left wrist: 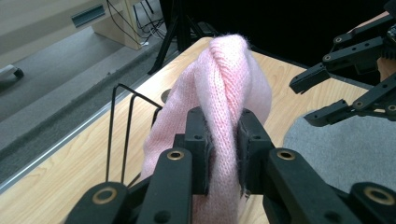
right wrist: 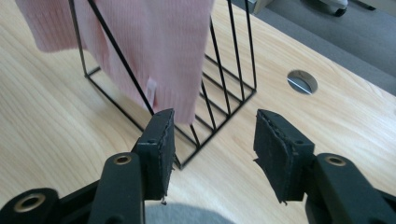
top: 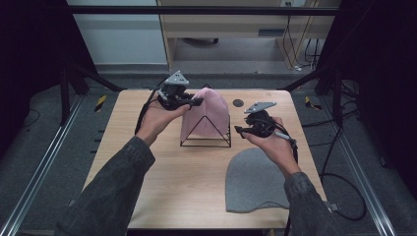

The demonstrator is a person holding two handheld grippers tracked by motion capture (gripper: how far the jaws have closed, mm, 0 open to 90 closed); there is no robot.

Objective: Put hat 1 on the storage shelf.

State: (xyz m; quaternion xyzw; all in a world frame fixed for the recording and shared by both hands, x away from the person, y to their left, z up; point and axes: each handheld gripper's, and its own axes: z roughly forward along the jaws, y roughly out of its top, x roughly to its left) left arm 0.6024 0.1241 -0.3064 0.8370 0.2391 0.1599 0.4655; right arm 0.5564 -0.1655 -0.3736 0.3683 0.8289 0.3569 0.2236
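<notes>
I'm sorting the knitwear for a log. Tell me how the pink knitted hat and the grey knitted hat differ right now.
The pink knitted hat is draped over the black wire rack; the grey knitted hat lies flat on the wooden table. The pink one is pinched in the left hand-held gripper; the grey one lies free, and the right hand-held gripper is open. Both look like soft beanies.

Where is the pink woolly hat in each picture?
High view: the pink hat is in the middle, draped over the black wire rack.
Left gripper view: centre, pinched in the left gripper.
Right gripper view: top left, hanging on the rack.
Shared landmark: the rack.
</notes>
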